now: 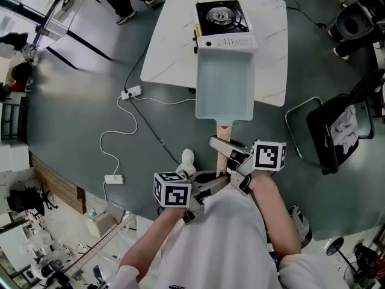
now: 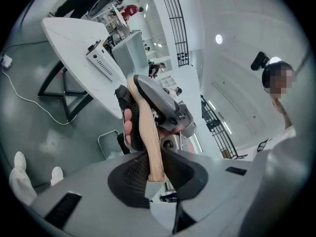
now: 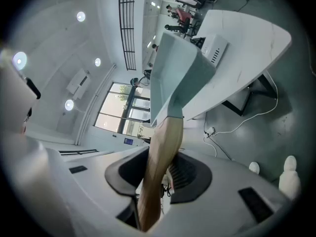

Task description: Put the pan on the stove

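Left gripper [image 2: 154, 169]: you held it near level, jaws clamped on the wooden handle's [image 2: 143, 127] end.
Right gripper [image 3: 159, 174]: near level, jaws clamped further up the handle.
Pan [image 1: 224, 89]: just short of stove [image 1: 221, 18].

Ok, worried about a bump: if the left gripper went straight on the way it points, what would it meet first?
Most likely the right gripper, clamped further up the same wooden handle; how near is hard to judge.

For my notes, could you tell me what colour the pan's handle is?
The handle is pale wooden tan; right gripper view.
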The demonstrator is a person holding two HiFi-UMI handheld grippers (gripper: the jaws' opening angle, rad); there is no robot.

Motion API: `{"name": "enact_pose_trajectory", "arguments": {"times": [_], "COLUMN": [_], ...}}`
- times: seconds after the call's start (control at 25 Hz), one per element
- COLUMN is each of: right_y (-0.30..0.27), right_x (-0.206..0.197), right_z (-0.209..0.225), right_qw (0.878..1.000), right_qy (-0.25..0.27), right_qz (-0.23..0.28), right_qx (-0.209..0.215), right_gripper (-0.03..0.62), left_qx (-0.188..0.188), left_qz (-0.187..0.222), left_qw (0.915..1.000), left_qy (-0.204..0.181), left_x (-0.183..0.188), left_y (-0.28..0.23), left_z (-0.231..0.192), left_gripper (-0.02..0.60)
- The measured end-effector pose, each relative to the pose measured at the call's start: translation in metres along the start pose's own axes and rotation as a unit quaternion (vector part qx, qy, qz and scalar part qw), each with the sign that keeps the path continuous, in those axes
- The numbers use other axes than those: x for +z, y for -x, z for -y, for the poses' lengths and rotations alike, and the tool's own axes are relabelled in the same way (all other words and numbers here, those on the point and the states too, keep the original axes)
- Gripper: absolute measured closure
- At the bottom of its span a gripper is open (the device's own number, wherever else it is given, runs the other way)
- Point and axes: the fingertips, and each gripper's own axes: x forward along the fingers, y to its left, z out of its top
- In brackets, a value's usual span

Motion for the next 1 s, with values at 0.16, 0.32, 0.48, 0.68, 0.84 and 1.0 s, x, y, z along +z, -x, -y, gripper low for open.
{"name": "enact_pose_trajectory", "arguments": {"times": [0.16,0.32,0.48,0.68,0.84,1.0], "right_y": [-0.008,-0.020,-0.046,-0.056,-0.070,-0.093], "right_x": [-0.008,-0.015,-0.030,-0.020,-0.017,-0.017], "right_z": [-0.002,-0.010,-0.035,-0.047,-0.055,-0.061], "right_qw": [1.000,0.999,0.999,0.997,0.996,0.994], "right_qy": [-0.003,-0.015,0.001,0.019,0.026,0.035], "right_qz": [0.012,0.037,0.054,0.069,0.086,0.103], "right_qx": [0.010,0.010,0.002,-0.005,-0.007,-0.008], "right_gripper": [0.473,0.473,0.473,0.467,0.467,0.467], "left_qx": [-0.003,-0.012,-0.024,-0.041,-0.050,-0.061], "left_qz": [-0.015,-0.036,-0.049,-0.052,-0.066,-0.077], "left_qw": [0.9998,0.9990,0.9979,0.9969,0.9950,0.9932], "left_qy": [-0.015,-0.022,-0.034,-0.043,-0.056,-0.062], "left_x": [-0.005,-0.007,-0.004,0.012,0.021,0.030], "left_y": [0.009,0.028,0.071,0.083,0.099,0.122], "left_z": [-0.006,-0.007,0.000,0.005,0.004,-0.005], "left_gripper": [0.511,0.511,0.511,0.511,0.511,0.511]}}
